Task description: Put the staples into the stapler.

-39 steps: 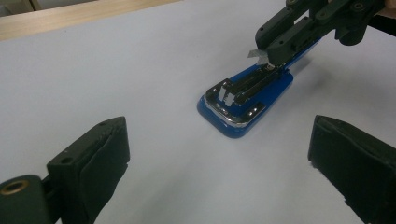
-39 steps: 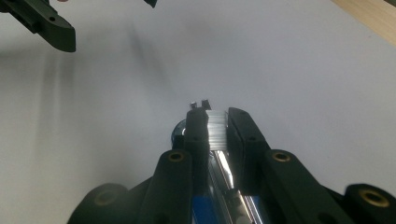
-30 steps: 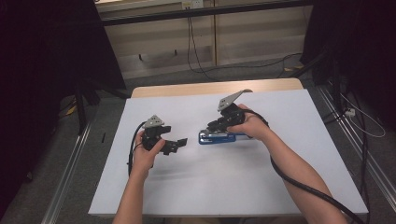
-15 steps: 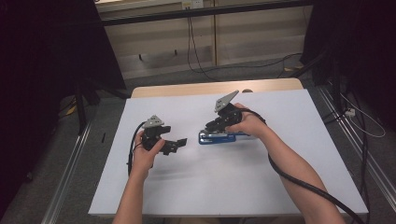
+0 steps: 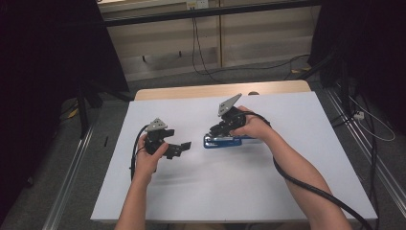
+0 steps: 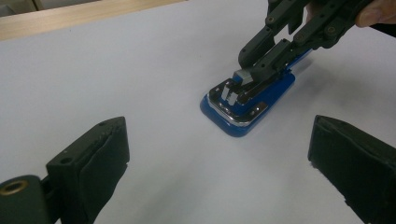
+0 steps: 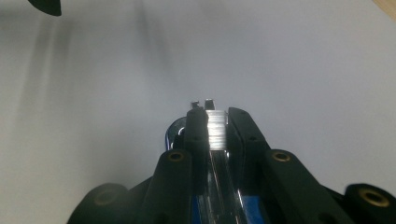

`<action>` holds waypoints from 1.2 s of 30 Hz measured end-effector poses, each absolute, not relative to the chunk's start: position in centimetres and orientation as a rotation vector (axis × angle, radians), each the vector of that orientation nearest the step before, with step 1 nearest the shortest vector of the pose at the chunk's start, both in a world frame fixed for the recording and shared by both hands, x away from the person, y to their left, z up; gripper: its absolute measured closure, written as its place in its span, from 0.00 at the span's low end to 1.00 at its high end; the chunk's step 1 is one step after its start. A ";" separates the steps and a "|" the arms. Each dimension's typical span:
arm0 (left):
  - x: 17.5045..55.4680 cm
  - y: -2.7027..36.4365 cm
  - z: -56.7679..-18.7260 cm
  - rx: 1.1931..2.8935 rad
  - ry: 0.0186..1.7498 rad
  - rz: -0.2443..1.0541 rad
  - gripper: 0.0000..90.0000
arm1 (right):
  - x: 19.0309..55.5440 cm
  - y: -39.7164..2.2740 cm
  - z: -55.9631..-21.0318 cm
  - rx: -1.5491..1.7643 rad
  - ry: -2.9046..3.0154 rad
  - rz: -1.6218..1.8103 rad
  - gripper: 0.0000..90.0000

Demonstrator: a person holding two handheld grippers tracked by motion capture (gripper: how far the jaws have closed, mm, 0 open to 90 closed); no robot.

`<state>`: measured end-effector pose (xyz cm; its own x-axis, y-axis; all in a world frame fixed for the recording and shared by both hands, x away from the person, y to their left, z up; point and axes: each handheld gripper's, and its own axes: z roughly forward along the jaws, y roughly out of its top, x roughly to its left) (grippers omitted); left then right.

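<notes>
High view: my left gripper (image 5: 181, 148) hovers over the white table cover (image 5: 239, 201), jaws apart, nothing between them. My right gripper (image 5: 216, 130) is on the blue stapler (image 5: 225, 142), which lies flat near the middle of the cover, well apart from the left gripper. A bare wooden table edge (image 5: 191, 91) shows at the far side; beyond it grey floor (image 5: 249, 72) with cables and a pale panelled wall (image 5: 158, 43), dark drapes at both sides.

Left gripper view: my two black jaws stand wide, empty. The stapler (image 6: 247, 100) lies ahead, its chrome front plate and open metal channel visible; the right gripper (image 6: 261, 63) pinches the metal strip on top.

Right gripper view: my jaws are nearly closed on that bright ribbed metal strip (image 7: 216, 128), blue base below.
</notes>
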<state>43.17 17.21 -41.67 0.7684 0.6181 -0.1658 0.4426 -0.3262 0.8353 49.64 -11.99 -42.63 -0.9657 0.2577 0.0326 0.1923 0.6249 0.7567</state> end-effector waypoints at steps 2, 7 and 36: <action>43.2 17.3 -41.6 1.977 0.799 0.226 0.06 | 49.7 -11.9 -42.7 0.370 2.763 1.265 0.88; 43.2 17.3 -41.6 1.980 0.799 0.225 0.06 | 49.7 -12.0 -42.7 0.347 2.761 1.261 0.88; 43.3 17.3 -41.8 1.983 0.809 0.222 0.06 | 50.1 -12.0 -43.4 0.326 2.802 1.296 0.88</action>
<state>43.25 17.29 -41.81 0.7650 0.6221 -0.1666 0.4502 -0.3316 0.8291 50.12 -11.96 -43.43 -0.9772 0.2051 0.0545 0.1744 0.6296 0.7571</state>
